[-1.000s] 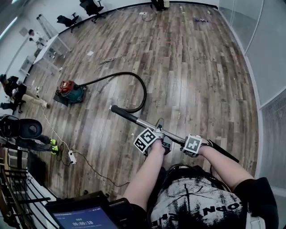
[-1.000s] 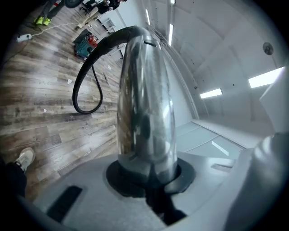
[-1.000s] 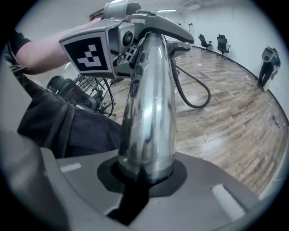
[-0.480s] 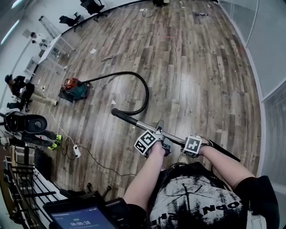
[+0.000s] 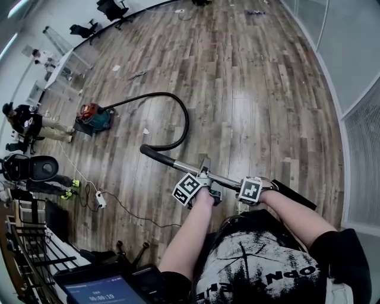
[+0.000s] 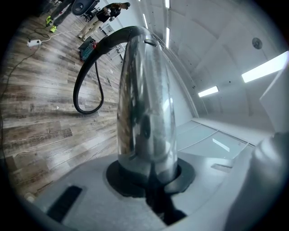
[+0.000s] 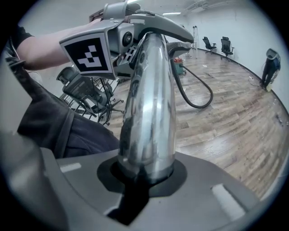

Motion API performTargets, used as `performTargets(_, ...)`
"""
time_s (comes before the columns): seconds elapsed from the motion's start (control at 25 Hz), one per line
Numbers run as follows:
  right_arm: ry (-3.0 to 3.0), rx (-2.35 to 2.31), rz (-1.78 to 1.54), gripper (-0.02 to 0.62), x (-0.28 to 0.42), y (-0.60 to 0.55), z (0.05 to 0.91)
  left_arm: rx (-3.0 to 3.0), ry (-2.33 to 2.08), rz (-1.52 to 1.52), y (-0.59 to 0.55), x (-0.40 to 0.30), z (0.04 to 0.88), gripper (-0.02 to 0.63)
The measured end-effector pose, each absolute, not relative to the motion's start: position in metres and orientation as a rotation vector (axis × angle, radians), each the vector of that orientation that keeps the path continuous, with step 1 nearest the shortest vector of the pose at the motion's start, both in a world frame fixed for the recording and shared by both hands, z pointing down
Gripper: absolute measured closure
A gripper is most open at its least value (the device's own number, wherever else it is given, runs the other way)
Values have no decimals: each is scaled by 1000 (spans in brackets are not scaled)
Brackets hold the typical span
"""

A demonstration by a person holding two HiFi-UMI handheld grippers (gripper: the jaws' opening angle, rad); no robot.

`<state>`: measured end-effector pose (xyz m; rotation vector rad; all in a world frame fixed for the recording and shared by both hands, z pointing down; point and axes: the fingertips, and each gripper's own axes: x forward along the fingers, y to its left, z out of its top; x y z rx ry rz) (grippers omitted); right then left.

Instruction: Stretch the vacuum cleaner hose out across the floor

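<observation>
A red and teal vacuum cleaner (image 5: 94,117) sits on the wood floor at the left. Its black hose (image 5: 185,122) leaves it in a wide loop and ends at a black handle (image 5: 152,154). The handle joins a chrome wand (image 5: 189,168). My left gripper (image 5: 206,178) is shut on the wand, and my right gripper (image 5: 256,186) is shut on it further down, towards the black end piece (image 5: 295,196). In the left gripper view the wand (image 6: 146,103) rises from the jaws towards the hose (image 6: 86,90). The right gripper view shows the wand (image 7: 149,103) with the left gripper (image 7: 135,45) clamped ahead.
A power strip (image 5: 100,200) and its cable lie on the floor at the left. A person (image 5: 27,123) sits by dark equipment (image 5: 29,168). Office chairs (image 5: 111,8) and a table (image 5: 59,65) stand at the far wall. A glass partition (image 5: 356,71) runs along the right. A tablet (image 5: 98,290) is at the bottom.
Both grippers have moved across the room with the wand, and the floor has slid a little in the head view. Both grips are unchanged. The hose loop keeps about the same curve.
</observation>
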<state>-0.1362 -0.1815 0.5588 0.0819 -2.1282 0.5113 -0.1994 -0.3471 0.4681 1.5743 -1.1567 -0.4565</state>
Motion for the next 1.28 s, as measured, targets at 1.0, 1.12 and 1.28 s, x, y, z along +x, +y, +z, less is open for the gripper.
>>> performTargets(1.0,-2036,201,522,529,-82,-9,566,1576,-1020,-491,-179,-142,477,558)
performTargets(1.12,-2044,185,512,529,-59,0,567,1580,-1042,-498,-169,-122,475,558)
performTargets(1.28,-2062,153,511,529,-26,24,567,1574,-1066,-506,-145,-89,476,558)
